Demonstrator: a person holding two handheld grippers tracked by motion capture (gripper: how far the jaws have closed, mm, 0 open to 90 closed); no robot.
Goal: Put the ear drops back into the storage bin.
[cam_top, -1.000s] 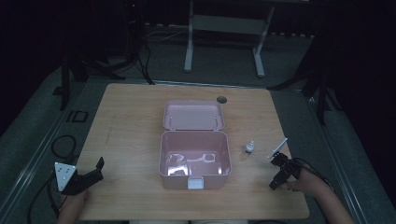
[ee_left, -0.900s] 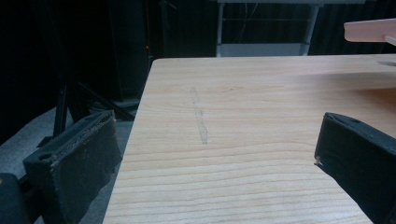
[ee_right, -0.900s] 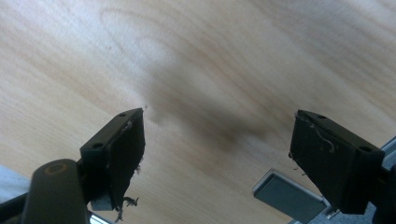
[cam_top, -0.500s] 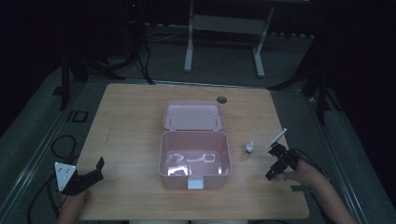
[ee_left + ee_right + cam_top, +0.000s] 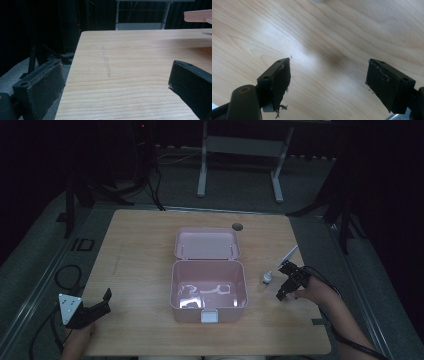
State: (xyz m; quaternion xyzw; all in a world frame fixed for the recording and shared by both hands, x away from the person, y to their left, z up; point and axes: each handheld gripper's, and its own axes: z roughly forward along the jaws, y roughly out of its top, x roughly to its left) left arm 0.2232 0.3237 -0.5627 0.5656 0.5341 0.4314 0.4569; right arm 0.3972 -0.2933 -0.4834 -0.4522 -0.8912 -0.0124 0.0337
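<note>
I work at a light wooden table with a round hole near its far edge. Grey floor surrounds it, and the room beyond is dark. A pale metal stand rises behind; black cables trail left.

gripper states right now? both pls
Left gripper: open, holding nothing, over the table.
Right gripper: open, holding nothing, beside the small bottle.
</note>
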